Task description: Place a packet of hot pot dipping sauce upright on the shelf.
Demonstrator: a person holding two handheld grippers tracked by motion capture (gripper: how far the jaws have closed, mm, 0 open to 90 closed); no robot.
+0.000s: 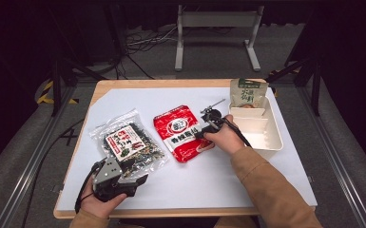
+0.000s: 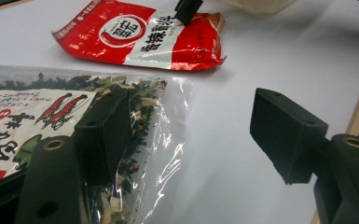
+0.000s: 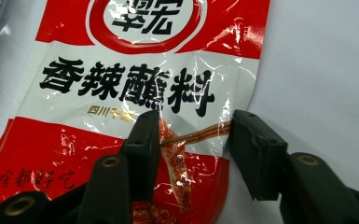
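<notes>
Three packets: on one white table, with a bin and two grippers
Table (image 1: 209, 180): white sheet over a wooden top; everything below lies on it
Bin (image 1: 271, 135): white, divided, at 3 o'clock on the table; the green pouch stands in its far compartment
Clear bag (image 1: 129, 142): dried greens with a red-and-white label, lying flat at 9 o'clock, just left of the red packet
Red packet (image 1: 180, 133): red and white, black lettering, flat at the table's centre, its right edge under the right gripper
Green pouch (image 1: 248, 92): upright at 1 o'clock, leaning on the bin's back wall
Left gripper (image 1: 140, 179): held in the left hand (image 1: 100, 202) at 7 o'clock, at the clear bag's near edge; jaws spread wide, one over the bag's right margin, the other over bare table, nothing clamped
Right gripper (image 1: 200, 134): held in the right hand (image 1: 228, 137), pointed down at the red packet's lower right corner; jaws part-open, straddling the packet's right edge, one on the printed face, the other at the edge; whether the pads press the packet I cannot tell
</notes>
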